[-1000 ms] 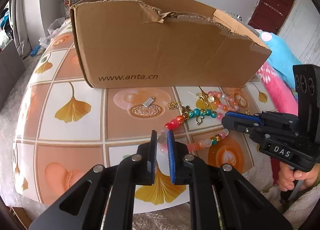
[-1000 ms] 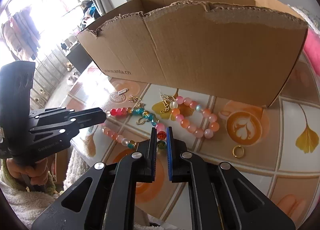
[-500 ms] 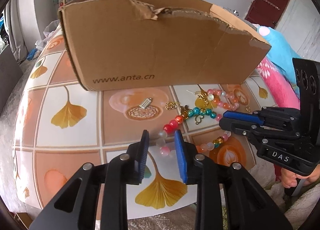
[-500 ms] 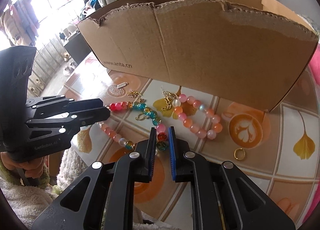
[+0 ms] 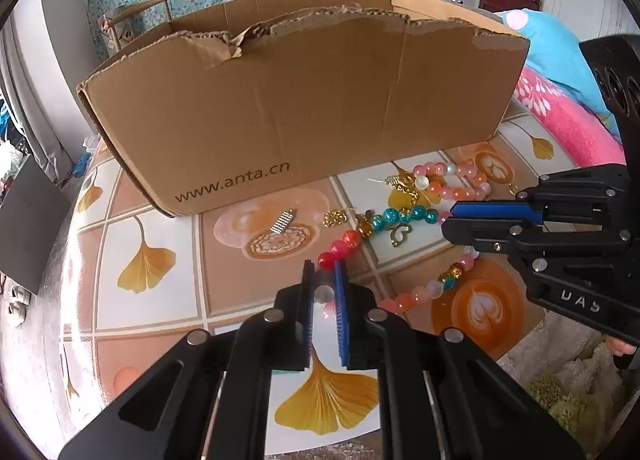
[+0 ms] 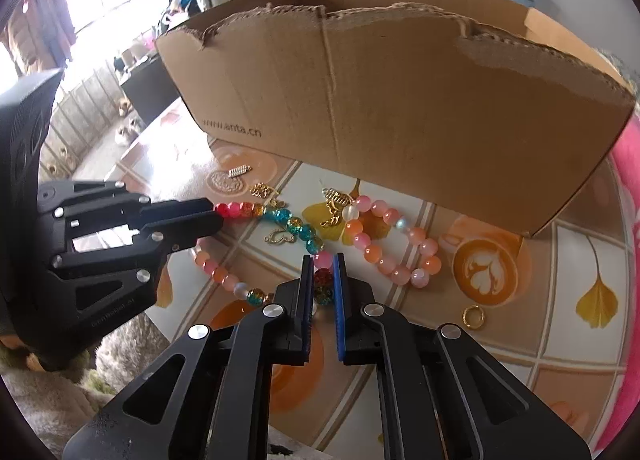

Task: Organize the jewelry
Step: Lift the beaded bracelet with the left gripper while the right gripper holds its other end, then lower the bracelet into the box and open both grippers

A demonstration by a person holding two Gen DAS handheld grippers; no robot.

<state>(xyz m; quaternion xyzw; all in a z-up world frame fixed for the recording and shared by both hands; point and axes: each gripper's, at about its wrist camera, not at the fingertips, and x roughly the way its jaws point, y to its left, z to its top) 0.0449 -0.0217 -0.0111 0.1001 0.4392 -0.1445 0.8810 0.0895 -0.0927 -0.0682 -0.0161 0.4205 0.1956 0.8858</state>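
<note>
- We judge that we are at the pick-up step: both grippers sit at the long bead strand (image 6: 280,220), which lies on the table (image 5: 160,300) in front of the cardboard box (image 5: 304,116), and nothing has gone into the box yet as far as we can see.
- Our left gripper (image 5: 325,292) has its fingers close together around a pale bead at the strand's near left bend, with a red bead just beyond the tips. The pads look pressed on that bead, so we take it as clamped.
- Our right gripper (image 6: 322,280) has its fingers narrowly apart, closed on a dark red bead and a speckled one at the strand's near right end.
- The pink bead bracelet (image 6: 396,244) lies just right of the strand, touching the gold charms (image 6: 336,204). A gold ring (image 6: 473,316) sits apart on the right, and a small silver piece (image 6: 239,170) lies near the box on the left.
- Next, we think, the two grippers should lift together, keeping the strand from sagging, and carry it over the torn near wall of the box.
- The butterfly charm (image 6: 280,237) beside the strand may snag and get dragged along.
</note>
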